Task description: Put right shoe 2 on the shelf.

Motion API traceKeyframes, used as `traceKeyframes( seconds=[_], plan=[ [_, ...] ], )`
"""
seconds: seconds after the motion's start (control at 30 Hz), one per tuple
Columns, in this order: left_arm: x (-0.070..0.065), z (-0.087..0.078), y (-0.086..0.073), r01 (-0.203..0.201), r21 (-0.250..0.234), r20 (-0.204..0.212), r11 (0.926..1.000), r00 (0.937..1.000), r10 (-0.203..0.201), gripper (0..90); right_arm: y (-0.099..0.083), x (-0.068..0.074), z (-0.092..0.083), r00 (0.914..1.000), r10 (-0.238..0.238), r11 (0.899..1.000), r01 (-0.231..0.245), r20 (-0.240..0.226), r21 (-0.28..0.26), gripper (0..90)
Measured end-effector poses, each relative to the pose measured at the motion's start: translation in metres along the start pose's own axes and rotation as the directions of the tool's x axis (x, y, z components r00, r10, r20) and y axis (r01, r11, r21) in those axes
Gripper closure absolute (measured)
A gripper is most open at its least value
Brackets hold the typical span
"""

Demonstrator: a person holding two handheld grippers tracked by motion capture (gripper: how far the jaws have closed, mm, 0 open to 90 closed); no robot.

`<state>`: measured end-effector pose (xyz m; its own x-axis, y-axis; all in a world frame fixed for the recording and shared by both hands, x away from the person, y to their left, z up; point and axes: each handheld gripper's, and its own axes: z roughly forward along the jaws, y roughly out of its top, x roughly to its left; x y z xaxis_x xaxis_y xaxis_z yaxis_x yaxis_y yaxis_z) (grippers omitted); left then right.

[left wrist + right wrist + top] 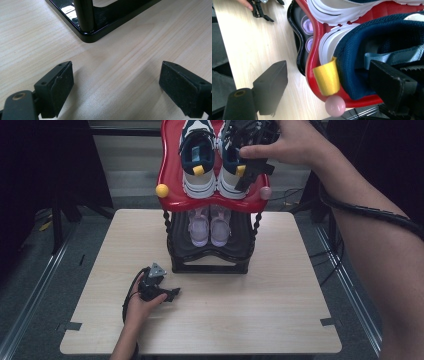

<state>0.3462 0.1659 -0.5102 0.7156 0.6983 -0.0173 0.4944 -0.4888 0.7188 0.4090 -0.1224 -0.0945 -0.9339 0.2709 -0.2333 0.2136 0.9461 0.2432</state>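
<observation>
1. Shoe rack [210,255]: a black lower tier carrying a red top tray [172,165], standing at the far middle of the bench [280,320]. It is tall for its footprint and loaded on top. A sideways push from the right hand at tray height could, in my judgement, rock or tip it.

2. Right sneaker [231,175]: navy and white, on the right of the red tray beside its partner, the left sneaker [198,167], heels toward the near edge. The heel sits close to the tray lip; a snag on withdrawal could drag it off the front.

3. Lilac shoes [210,227]: paired on the lower tier. They are at risk only if the rack shifts.

4. Right gripper [247,167]: at the right sneaker's heel, jaws standing wide and gripping nothing. One jaw lies inside the heel collar, the other outside the tray. The inner jaw could catch the collar or the pale blue strap [392,57].

5. Left gripper [157,290]: resting on the near-left bench, jaws wide apart and empty, close to the rack's base corner. A stray nudge there would disturb the rack.

6. Yellow heel tab [327,77]: between the right jaws, unpinched. It is the likeliest snag point.
</observation>
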Motion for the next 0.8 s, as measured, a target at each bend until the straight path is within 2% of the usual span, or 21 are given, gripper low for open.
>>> traceKeyframes(
  seconds=[0.2, 0.27, 0.3, 0.4, 0.8],
  plan=[
    [0.0, 0.0, 0.0, -0.003, 0.003, -0.001, 1.0, 1.0, 0.003, 11.9, -0.001, 0.001, -0.007, 0.9999, -0.009, 1.0, 0.009, -0.005, 0.018, 16.6],
    [0.0, 0.0, 0.0, -0.003, 0.003, -0.001, 1.0, 1.0, 0.003, 11.9, -0.002, 0.001, -0.01, 0.9999, 0.007, 1.0, -0.007, -0.008, 0.024, 16.8],
    [0.0, 0.0, 0.0, -0.003, 0.002, -0.001, 1.0, 1.0, 0.003, 11.9, -0.003, 0.0, -0.011, 0.9999, -0.005, 1.0, 0.005, -0.014, 0.019, 17.0],
    [0.0, 0.0, 0.0, -0.004, 0.003, -0.001, 1.0, 1.0, 0.004, 11.9, -0.005, 0.001, -0.015, 0.9994, 0.015, 0.999, -0.014, -0.031, 0.039, 17.3],
    [0.0, 0.0, 0.0, -0.003, 0.003, -0.001, 1.0, 1.0, 0.003, 11.9, -0.016, 0.003, -0.023, 0.9963, 0.037, 0.995, -0.03, -0.078, 0.092, 19.6]
  ],
)
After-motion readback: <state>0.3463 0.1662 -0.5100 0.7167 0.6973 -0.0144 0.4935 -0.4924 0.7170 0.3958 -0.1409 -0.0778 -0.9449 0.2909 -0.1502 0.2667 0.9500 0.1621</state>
